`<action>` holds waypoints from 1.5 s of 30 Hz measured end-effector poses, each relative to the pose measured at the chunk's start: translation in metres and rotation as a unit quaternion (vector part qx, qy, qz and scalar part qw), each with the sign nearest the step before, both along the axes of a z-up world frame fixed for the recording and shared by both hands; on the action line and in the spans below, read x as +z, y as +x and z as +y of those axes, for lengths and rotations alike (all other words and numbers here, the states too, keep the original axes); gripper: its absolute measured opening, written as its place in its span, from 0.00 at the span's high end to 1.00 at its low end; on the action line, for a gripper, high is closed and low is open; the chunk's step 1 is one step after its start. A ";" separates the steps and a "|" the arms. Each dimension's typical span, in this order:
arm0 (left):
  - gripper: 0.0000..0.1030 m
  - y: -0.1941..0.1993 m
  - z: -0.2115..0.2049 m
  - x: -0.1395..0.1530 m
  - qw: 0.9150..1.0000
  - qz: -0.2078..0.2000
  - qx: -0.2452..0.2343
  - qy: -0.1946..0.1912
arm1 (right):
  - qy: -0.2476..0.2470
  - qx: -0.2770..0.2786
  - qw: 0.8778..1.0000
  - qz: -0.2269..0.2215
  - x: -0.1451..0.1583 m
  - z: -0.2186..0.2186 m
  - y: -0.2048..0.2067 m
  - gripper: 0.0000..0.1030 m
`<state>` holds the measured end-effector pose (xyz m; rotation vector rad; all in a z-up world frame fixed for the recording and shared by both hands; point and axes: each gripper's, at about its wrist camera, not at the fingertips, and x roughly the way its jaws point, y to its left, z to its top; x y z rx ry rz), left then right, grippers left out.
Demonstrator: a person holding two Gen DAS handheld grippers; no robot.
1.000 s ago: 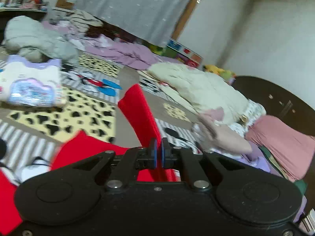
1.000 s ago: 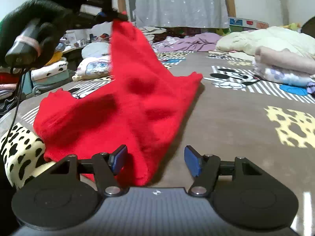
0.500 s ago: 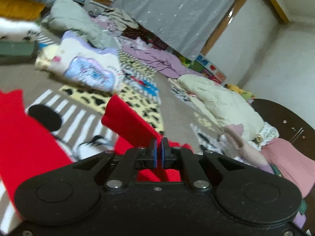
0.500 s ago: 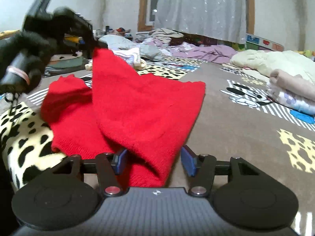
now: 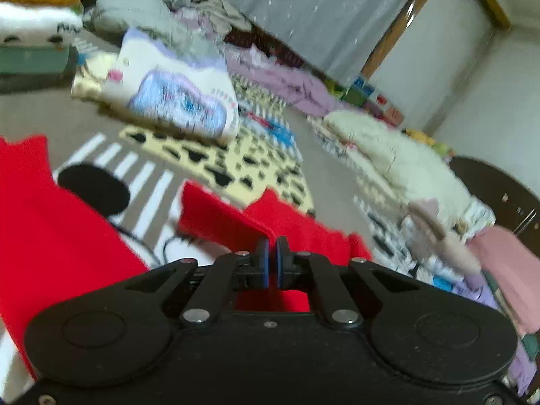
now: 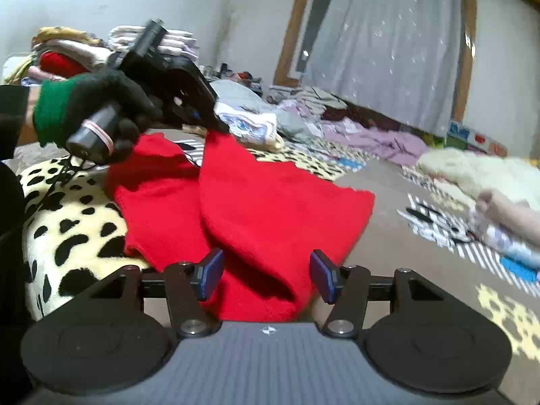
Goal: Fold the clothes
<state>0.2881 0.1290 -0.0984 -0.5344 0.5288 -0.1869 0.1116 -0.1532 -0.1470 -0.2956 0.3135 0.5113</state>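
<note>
A red knitted garment (image 6: 270,209) lies on the patterned blanket, partly doubled over itself. My left gripper (image 5: 271,253) is shut on one edge of the red garment (image 5: 222,216) and holds that edge low over the blanket. In the right wrist view a black-gloved hand (image 6: 101,108) carries that left gripper (image 6: 221,127) at the garment's upper left corner. My right gripper (image 6: 266,271) stands open, its blue pads on either side of the garment's near folded edge without clamping it.
A folded white and purple top (image 5: 175,98) lies beyond the garment. Stacked folded clothes (image 6: 77,54) sit at the far left. A cream duvet (image 5: 398,162), pink items (image 5: 506,263) and purple clothes (image 6: 378,138) lie to the right. A leopard-print cushion (image 6: 67,209) is beside my right gripper.
My left gripper has come down and to the left with the held edge, laying the raised flap over the rest of the garment. My right gripper stayed open by the near edge.
</note>
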 end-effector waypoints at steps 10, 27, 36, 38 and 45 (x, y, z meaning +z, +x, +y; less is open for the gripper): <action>0.97 0.001 -0.013 -0.005 1.000 0.005 -0.014 0.016 | -0.037 0.011 0.999 0.016 0.000 0.000 -0.004 0.49; 0.97 0.001 -0.011 0.001 1.000 -0.003 0.003 -0.031 | -0.001 0.043 0.998 0.041 0.003 0.002 0.010 0.40; 0.97 0.021 -0.058 0.031 1.000 -0.014 -0.005 -0.021 | 0.061 0.045 0.992 0.098 -0.004 -0.013 0.021 0.42; 0.97 0.034 -0.075 0.035 1.000 -0.005 -0.010 -0.015 | 0.077 0.045 0.990 0.107 -0.005 -0.019 0.022 0.42; 0.97 0.080 -0.140 0.036 0.998 0.031 -0.027 0.047 | 0.142 0.045 0.978 0.143 -0.005 -0.038 0.030 0.44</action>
